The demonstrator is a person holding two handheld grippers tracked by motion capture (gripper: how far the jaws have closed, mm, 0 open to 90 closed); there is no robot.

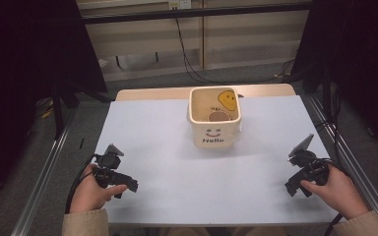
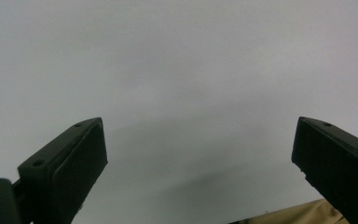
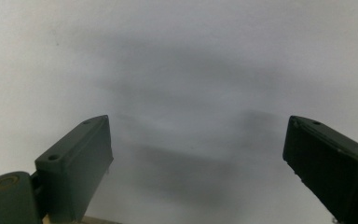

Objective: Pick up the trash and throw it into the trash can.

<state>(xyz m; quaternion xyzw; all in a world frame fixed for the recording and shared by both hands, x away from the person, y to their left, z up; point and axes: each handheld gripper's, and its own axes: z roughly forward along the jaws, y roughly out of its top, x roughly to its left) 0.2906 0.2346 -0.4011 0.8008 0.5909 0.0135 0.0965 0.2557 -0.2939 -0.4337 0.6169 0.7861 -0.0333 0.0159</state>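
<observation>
A cream square container (image 1: 215, 133) printed with a smiley and "Hello" stands at the far middle of the white table (image 1: 167, 142). Inside it lie a yellow smiley-face piece (image 1: 227, 100) and a brown round piece (image 1: 217, 117). My left gripper (image 1: 128, 187) rests low at the near left, held in a hand, its jaws pointing toward the table's middle. In the left gripper view my left gripper (image 2: 198, 149) is open over bare white surface. My right gripper (image 1: 291, 188) sits at the near right. In the right gripper view my right gripper (image 3: 198, 149) is open, with only its shadow between the jaws.
Metal frame rails (image 1: 44, 172) run along both sides of the table. Black cables (image 1: 187, 54) hang beyond the far edge. Beige sleeves (image 1: 83, 223) enter from the bottom. A wide stretch of white surface lies between the two grippers and the container.
</observation>
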